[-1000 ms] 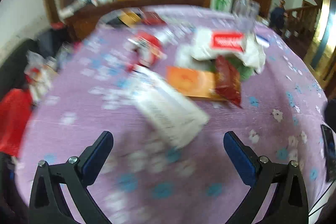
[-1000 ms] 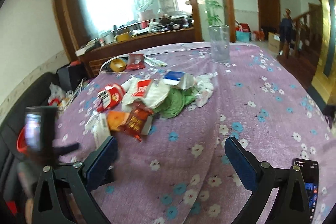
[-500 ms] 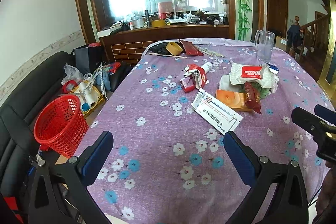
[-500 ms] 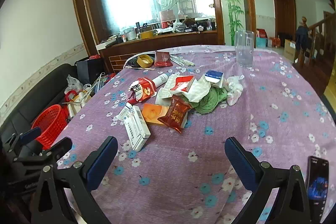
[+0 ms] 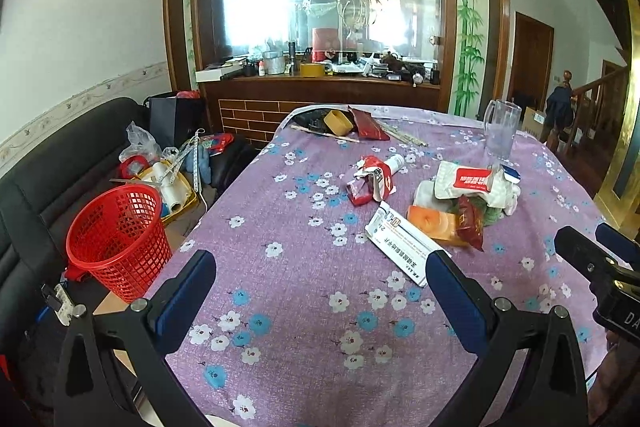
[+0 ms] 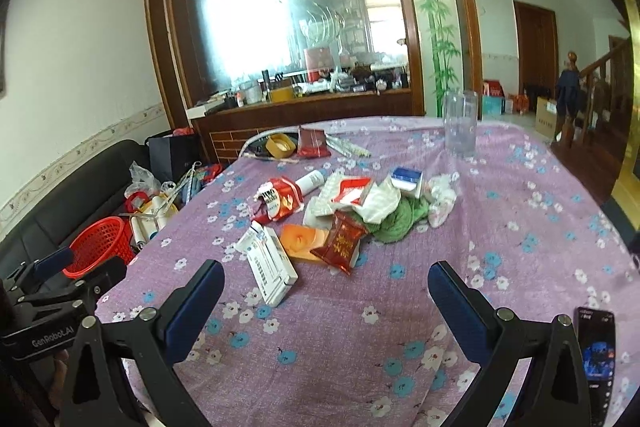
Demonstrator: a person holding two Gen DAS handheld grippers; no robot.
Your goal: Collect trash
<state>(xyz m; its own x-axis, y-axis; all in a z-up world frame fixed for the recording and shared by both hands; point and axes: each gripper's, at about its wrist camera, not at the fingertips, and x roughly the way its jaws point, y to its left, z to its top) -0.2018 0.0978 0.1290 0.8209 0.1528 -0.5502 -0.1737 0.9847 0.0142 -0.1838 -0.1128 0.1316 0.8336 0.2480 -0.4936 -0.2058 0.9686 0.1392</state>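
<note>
Both tongs stand with jaws wide apart and nothing between them. The left gripper (image 5: 320,291) hangs low over the purple flowered tablecloth (image 5: 304,307) at the bottom of its frame; the right gripper (image 6: 324,301) hangs likewise.

The nearest piece of trash is the long white box (image 6: 269,263). In the right view it lies just above and left of the jaw gap, its long axis running from upper left to lower right. In the left view the white box (image 5: 404,247) sits beside the right-hand finger, so either arm seems about equally near.

Behind it the orange packet (image 6: 301,241), dark red wrapper (image 6: 338,242) and crumpled pile crowd together. Bare cloth lies all round the box's near end. The red basket (image 5: 118,239) stands off the table edge, at middle left of the left view.
</note>
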